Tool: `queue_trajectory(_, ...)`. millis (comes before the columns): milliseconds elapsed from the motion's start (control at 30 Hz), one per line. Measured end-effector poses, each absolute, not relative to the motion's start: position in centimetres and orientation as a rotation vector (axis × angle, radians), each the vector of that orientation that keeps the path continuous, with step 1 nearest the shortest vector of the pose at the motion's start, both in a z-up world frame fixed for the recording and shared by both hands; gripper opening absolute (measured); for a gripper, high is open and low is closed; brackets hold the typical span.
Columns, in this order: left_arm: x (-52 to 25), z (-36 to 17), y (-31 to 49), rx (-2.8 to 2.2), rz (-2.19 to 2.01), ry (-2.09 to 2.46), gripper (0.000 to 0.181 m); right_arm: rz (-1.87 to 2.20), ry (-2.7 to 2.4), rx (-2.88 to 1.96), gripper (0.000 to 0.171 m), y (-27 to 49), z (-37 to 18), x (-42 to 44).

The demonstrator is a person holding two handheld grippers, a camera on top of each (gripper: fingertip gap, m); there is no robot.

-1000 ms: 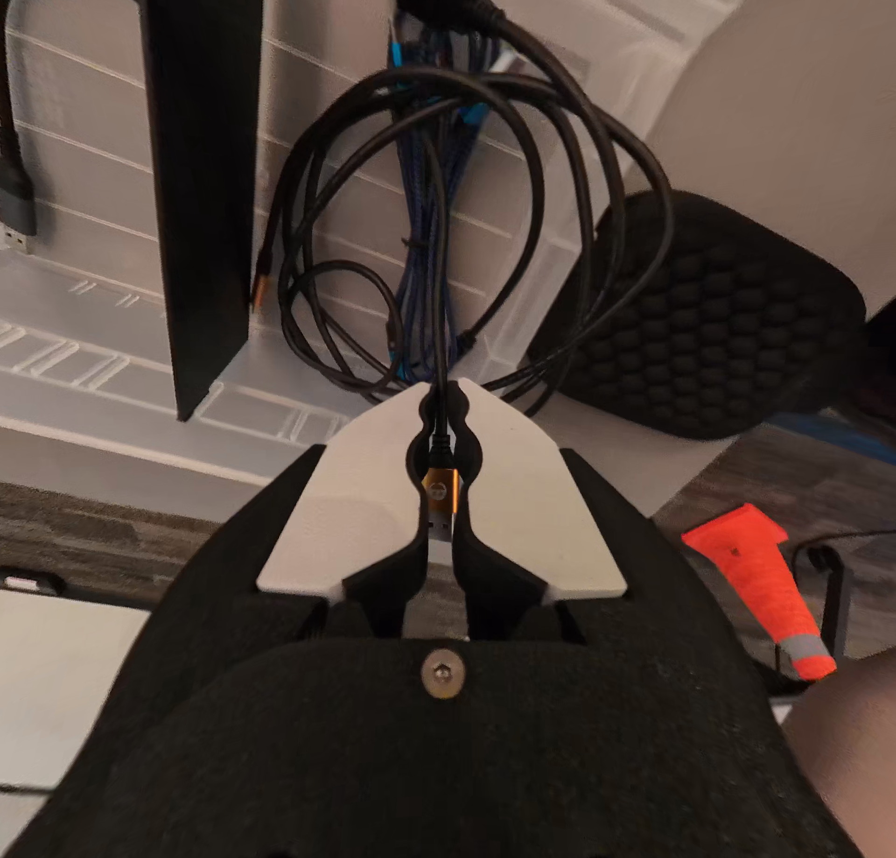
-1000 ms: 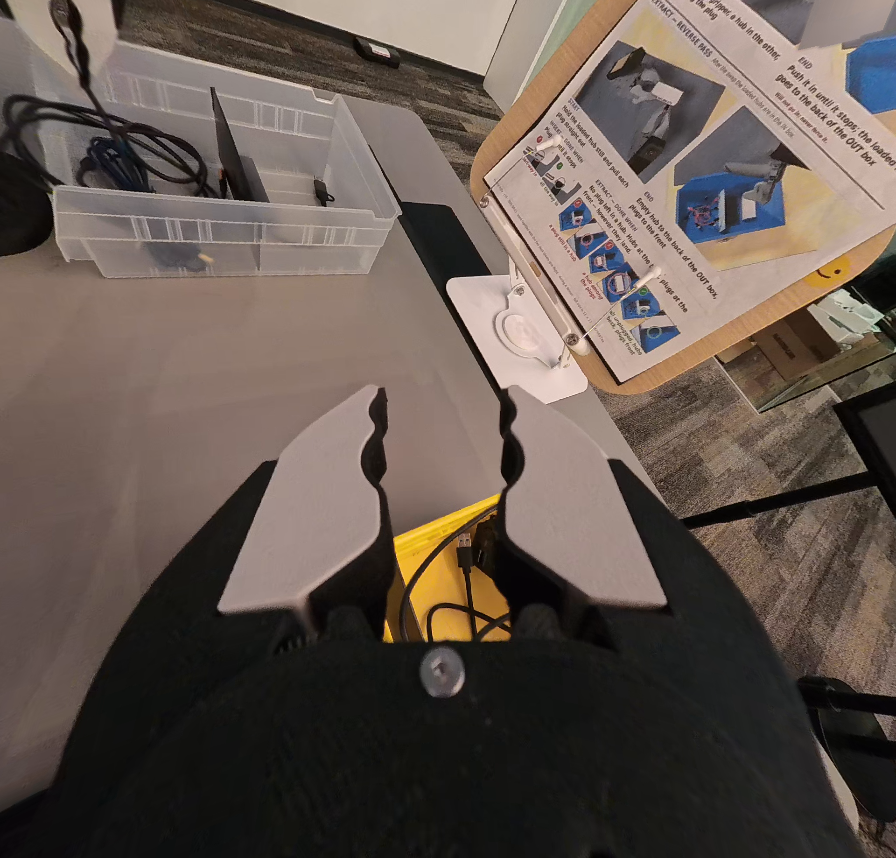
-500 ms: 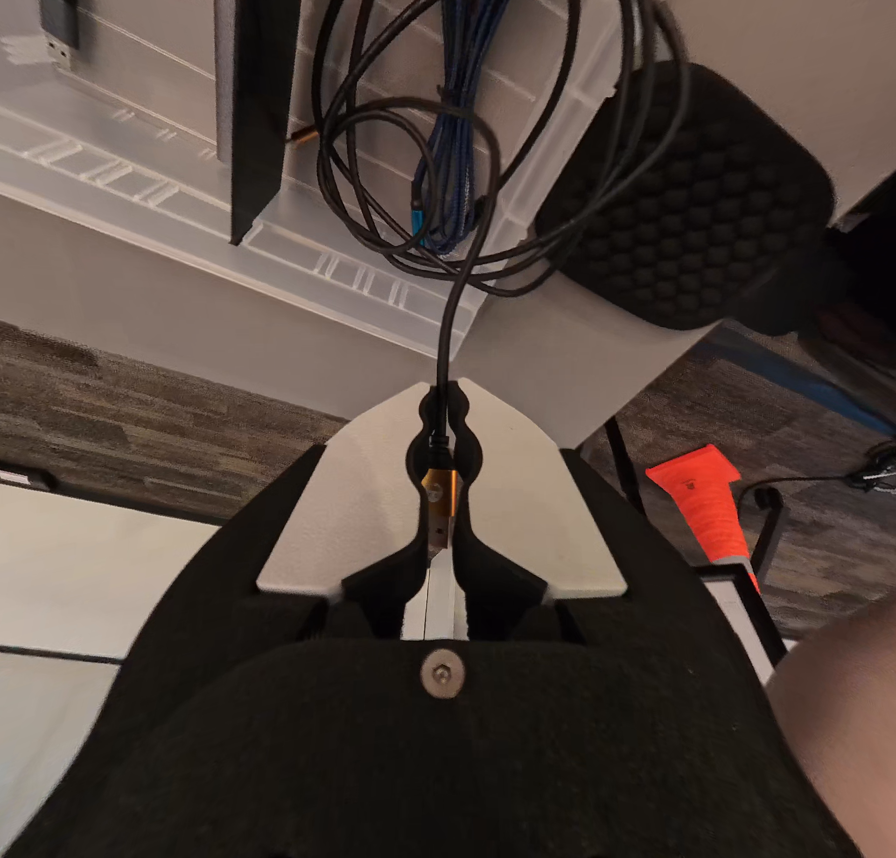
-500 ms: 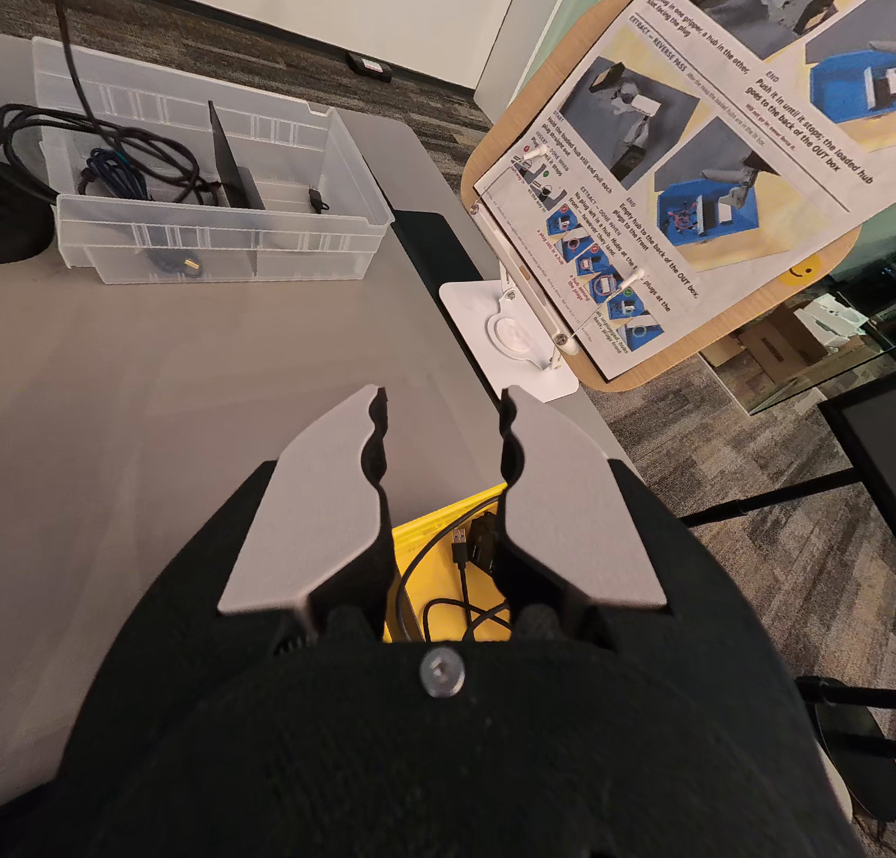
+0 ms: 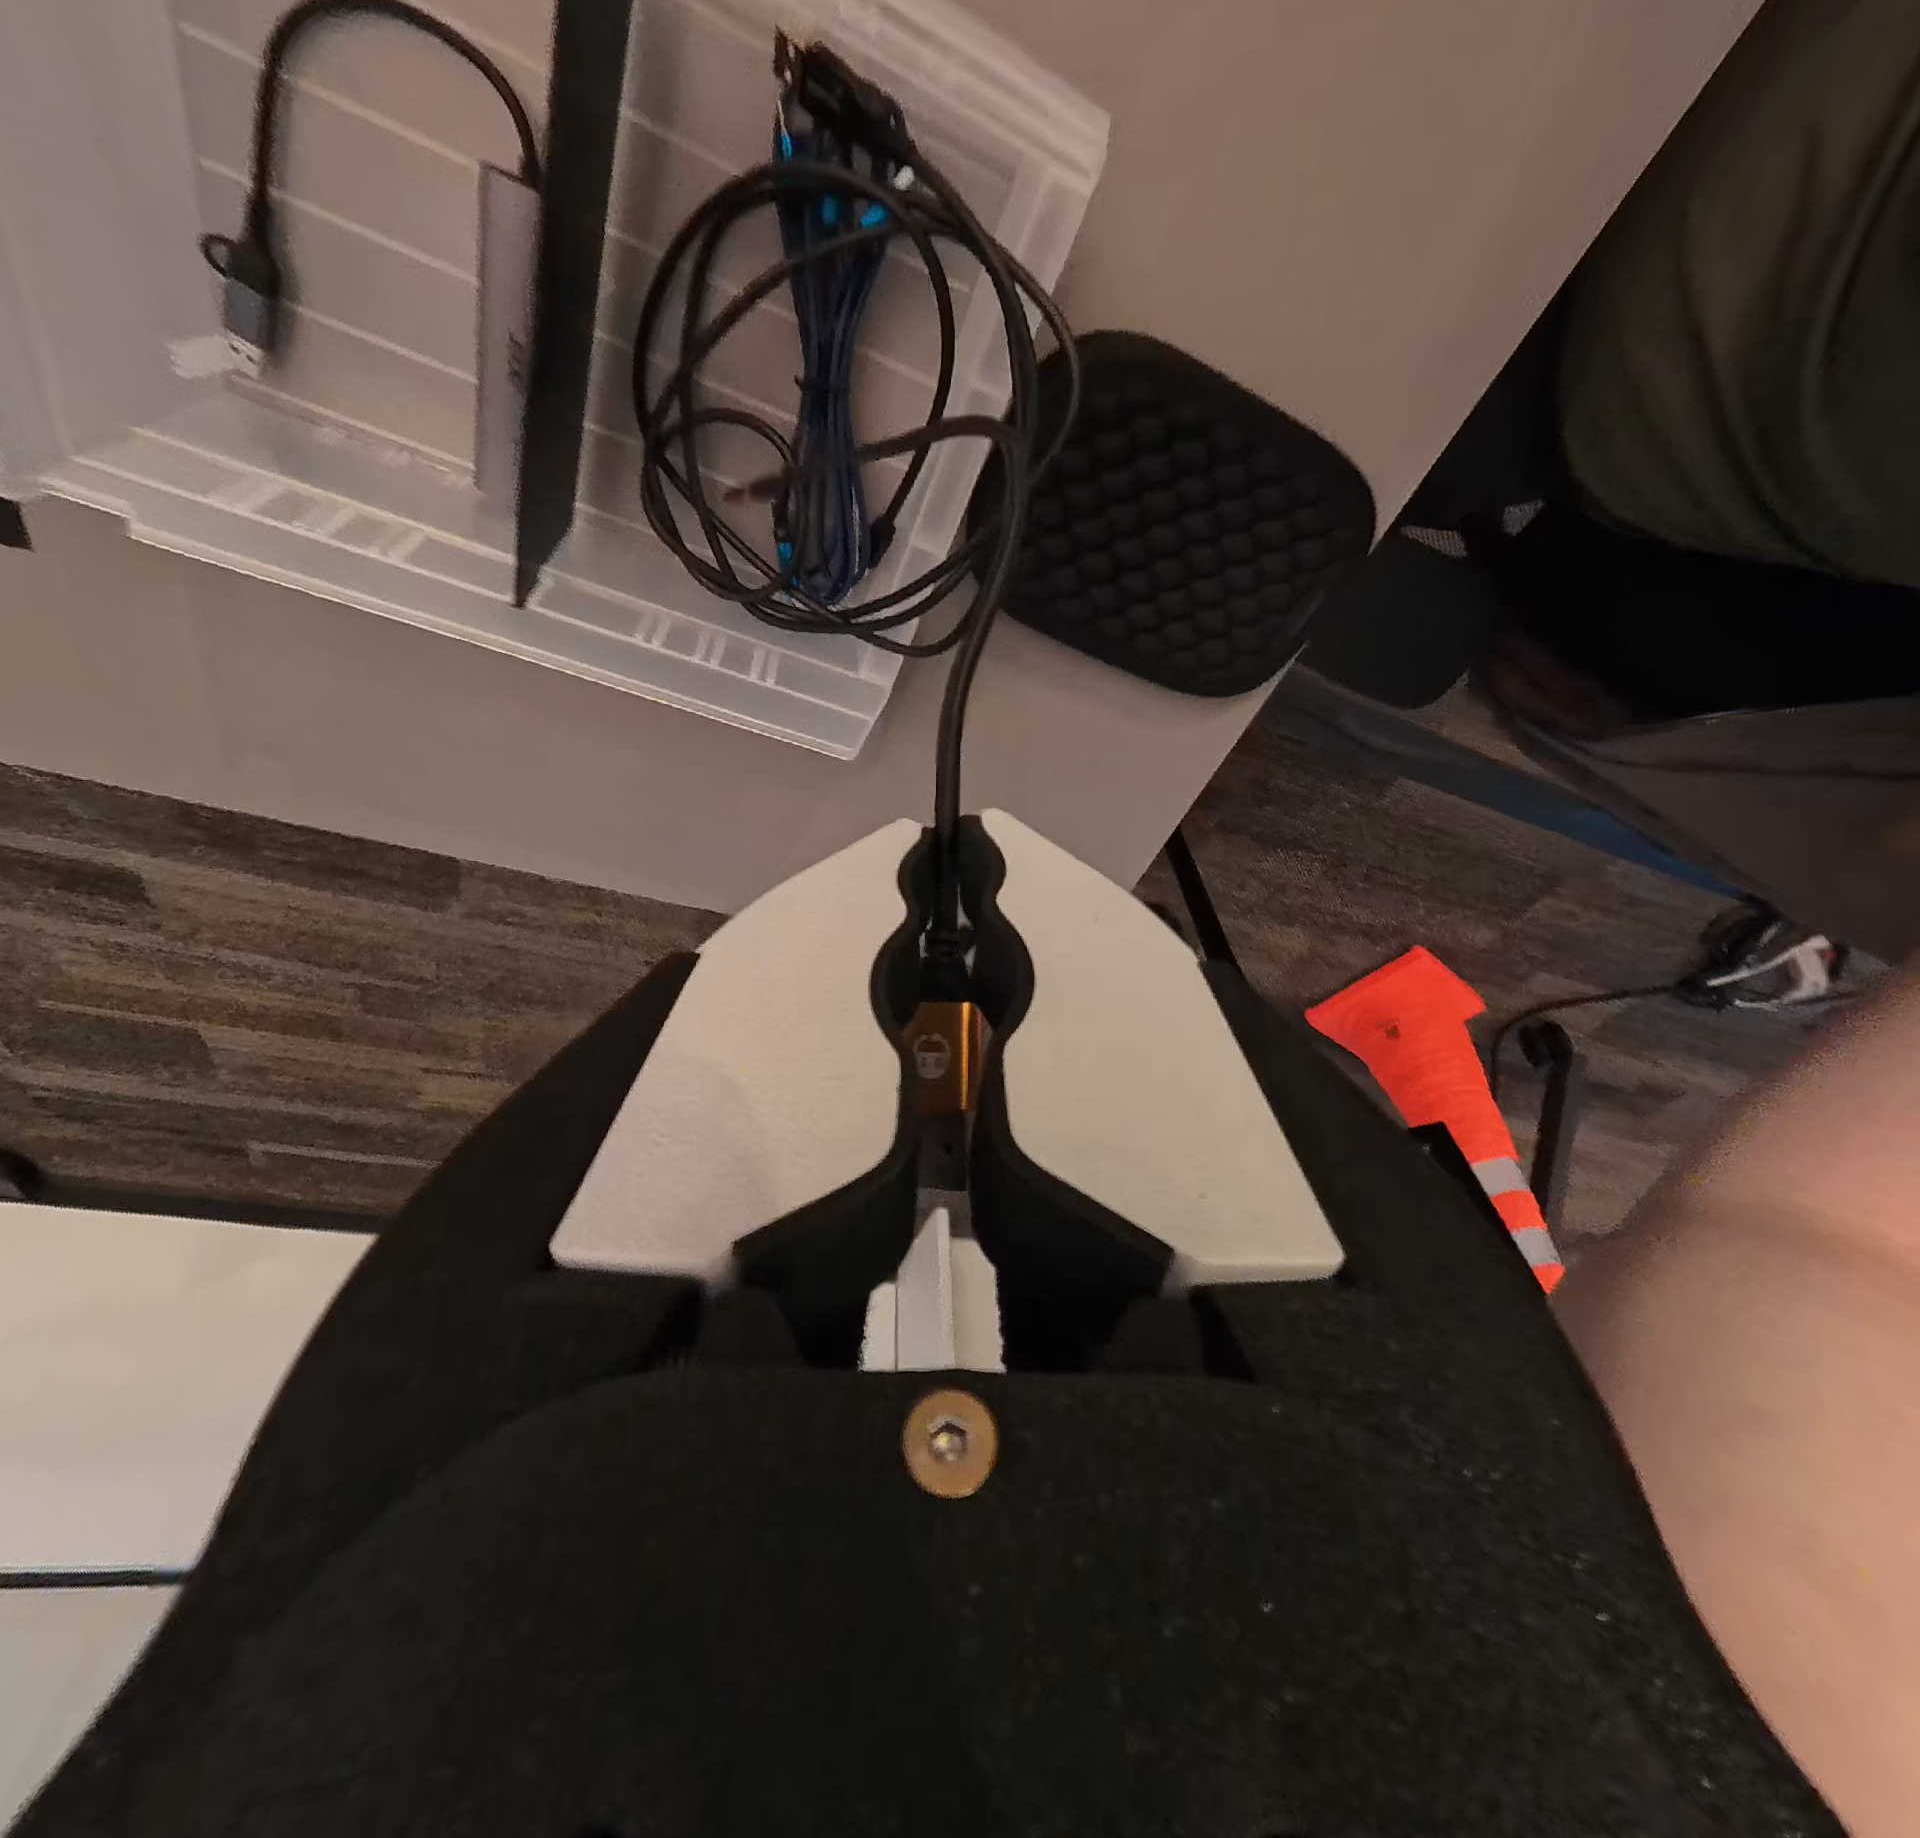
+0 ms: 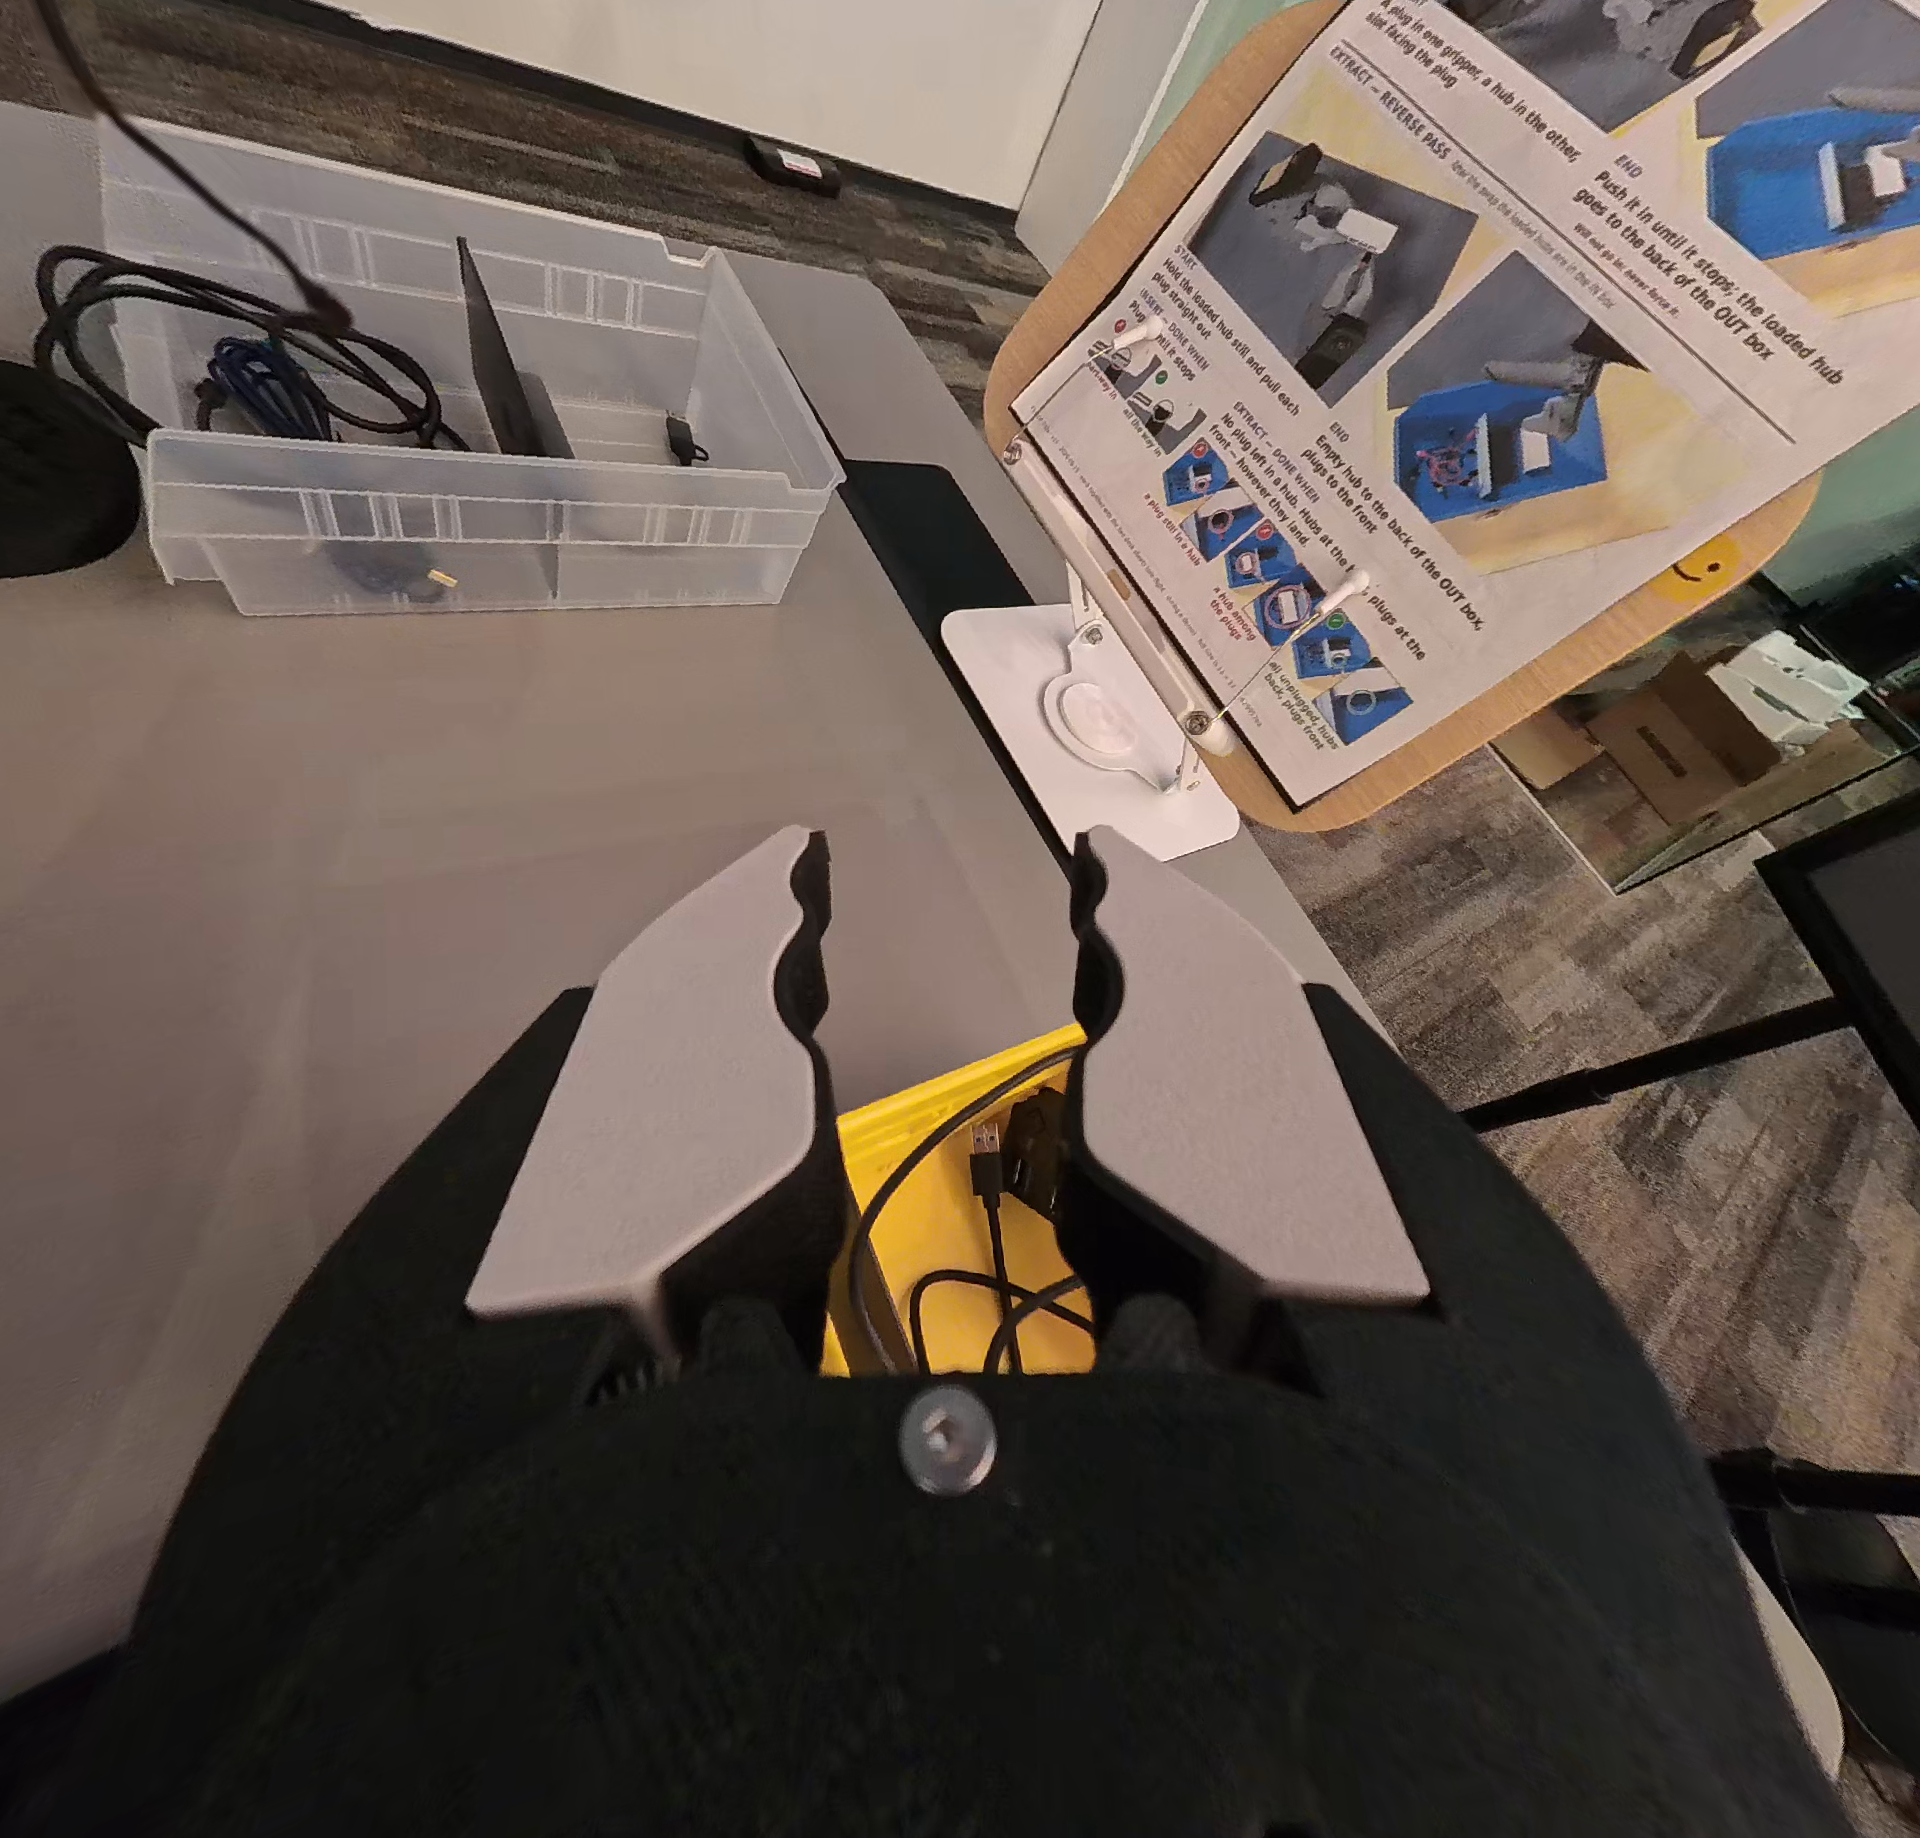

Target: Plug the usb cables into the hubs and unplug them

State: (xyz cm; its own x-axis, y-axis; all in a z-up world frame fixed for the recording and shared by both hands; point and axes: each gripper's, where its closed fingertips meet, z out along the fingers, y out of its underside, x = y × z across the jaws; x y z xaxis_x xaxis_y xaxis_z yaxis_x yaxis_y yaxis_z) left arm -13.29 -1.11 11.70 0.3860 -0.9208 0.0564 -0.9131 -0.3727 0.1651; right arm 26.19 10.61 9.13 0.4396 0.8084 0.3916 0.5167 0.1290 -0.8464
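Observation:
My left gripper (image 5: 943, 838) is shut on a black USB cable with an orange-collared plug (image 5: 941, 1056). The plug points back toward the camera, and its cable (image 5: 961, 666) trails down to the coiled black and blue cables (image 5: 831, 406) in the clear plastic bin (image 5: 727, 666). I hold it high above the bin. A grey hub with a short black lead (image 5: 504, 313) lies in the bin's other compartment, past a black divider (image 5: 566, 261). My right gripper (image 6: 948, 843) is open and empty above the grey table (image 6: 416, 853), over a yellow bin (image 6: 935, 1217) holding black USB cables (image 6: 987, 1160).
The clear bin also shows in the right wrist view (image 6: 468, 531) at the table's far left. A black honeycomb pad (image 5: 1174, 510) lies beside it. An instruction sheet on a wooden board (image 6: 1455, 354) stands on a white base at the table's right edge. An orange cone (image 5: 1444, 1082) stands on the floor. The grippers' ends are close to 40 cm from one another.
My left gripper has risen with the plug, pulling its cable up out of the coil, so the bin looks smaller and farther. The right gripper has drifted slightly and stays open.

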Motion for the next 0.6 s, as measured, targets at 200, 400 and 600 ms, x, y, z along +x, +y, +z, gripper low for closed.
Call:
queue_trajectory(200, -6.3, 15.9, 3.3, 2.682, -0.086, -1.956, 0.003, 0.325, -1.196, -1.501, 0.046, 10.0, 10.0, 27.0)
queue_trajectory(400, 3.6, 12.5, 6.0, 3.087, 0.322, -2.077, 0.003, 0.317, -1.14, -1.453, 0.045, 7.9, 12.0, 29.6)
queue_trajectory(600, 10.3, 0.5, 3.8, 3.032, 0.498, -1.964, 0.003, 0.302, -1.149, -1.476, 0.045, 6.9, 11.6, 31.0)
